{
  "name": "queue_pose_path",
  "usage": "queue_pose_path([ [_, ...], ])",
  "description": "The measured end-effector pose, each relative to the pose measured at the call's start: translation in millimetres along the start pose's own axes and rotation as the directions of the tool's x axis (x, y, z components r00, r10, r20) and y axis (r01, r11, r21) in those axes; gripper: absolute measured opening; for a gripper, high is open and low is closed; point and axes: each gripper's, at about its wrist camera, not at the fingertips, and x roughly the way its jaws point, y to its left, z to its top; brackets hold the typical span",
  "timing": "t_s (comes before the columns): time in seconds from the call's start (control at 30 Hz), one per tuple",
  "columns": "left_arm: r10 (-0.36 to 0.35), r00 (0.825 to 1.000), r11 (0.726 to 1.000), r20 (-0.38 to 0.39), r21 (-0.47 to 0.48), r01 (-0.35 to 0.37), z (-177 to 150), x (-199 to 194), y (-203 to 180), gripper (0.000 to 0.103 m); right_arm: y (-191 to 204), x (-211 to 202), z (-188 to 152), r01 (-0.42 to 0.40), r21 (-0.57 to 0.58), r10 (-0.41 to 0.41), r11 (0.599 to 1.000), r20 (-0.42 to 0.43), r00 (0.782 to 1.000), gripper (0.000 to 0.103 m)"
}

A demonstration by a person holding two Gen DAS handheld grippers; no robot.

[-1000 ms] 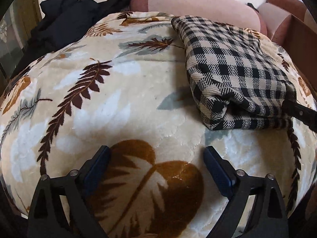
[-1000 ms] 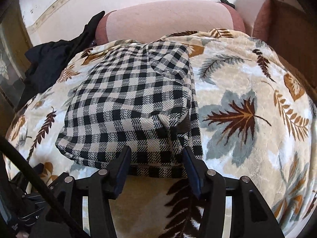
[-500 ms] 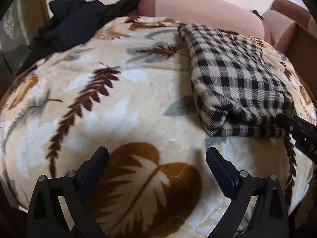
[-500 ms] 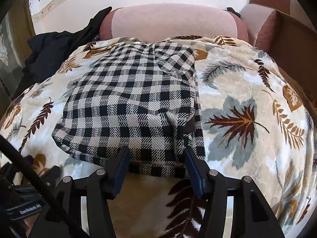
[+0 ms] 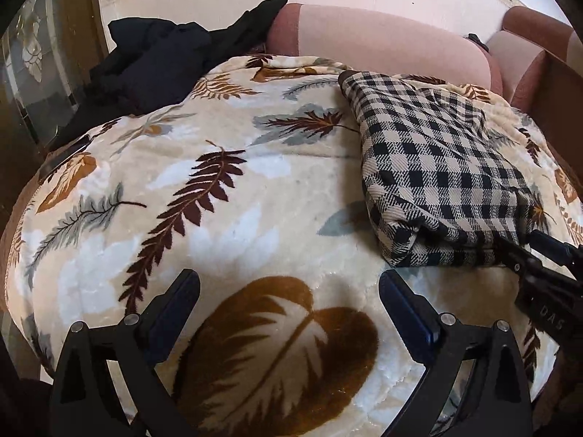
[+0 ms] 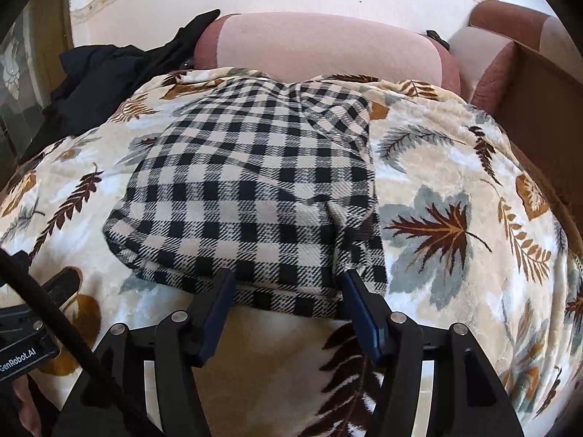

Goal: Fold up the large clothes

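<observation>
A folded black-and-cream checked garment (image 5: 437,167) (image 6: 255,182) lies on a leaf-patterned blanket (image 5: 218,218) (image 6: 455,182). My right gripper (image 6: 288,276) sits at the garment's near edge. Its jaws are opening, the folded hem lies between the fingertips, and the pads stand apart from the cloth. The left wrist view shows that gripper (image 5: 539,269) touching the garment's near right corner. My left gripper (image 5: 288,280) is wide open over a brown leaf print with nothing between its fingers, to the left of the garment. Part of it (image 6: 36,309) shows at the lower left of the right wrist view.
A heap of black clothing (image 5: 156,62) (image 6: 98,76) lies at the back left against the pink sofa backrest (image 5: 382,43) (image 6: 328,47). A brown armrest (image 6: 539,102) borders the right side. A glass-panelled cabinet (image 5: 32,73) stands at the far left.
The right gripper's jaws have spread wider at the garment's near edge. The left gripper has lifted a little, so more of the sofa back shows. The garment has not moved.
</observation>
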Motion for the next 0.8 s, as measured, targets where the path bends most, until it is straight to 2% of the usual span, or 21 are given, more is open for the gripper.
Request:
queue_pose_path([
  [0.1,0.005,1.0,1.0,-0.006,0.005,-0.005,-1.1,1.2,-1.7,0.098,6.3,0.6,-1.4,-0.02,-0.018,0.019,1.0,-0.01,1.0,0.066],
  [0.4,-0.006,1.0,1.0,-0.024,0.006,0.006,-2.6,4.5,-4.4,0.098,18.0,-0.5,-4.3,-0.004,-0.073,0.004,0.997,0.004,1.0,0.066],
  [0.8,0.002,0.999,1.0,-0.037,0.021,-0.001,-4.8,7.7,-7.0,0.098,14.8,1.7,-4.0,-0.001,-0.066,0.001,0.998,-0.002,1.0,0.066],
])
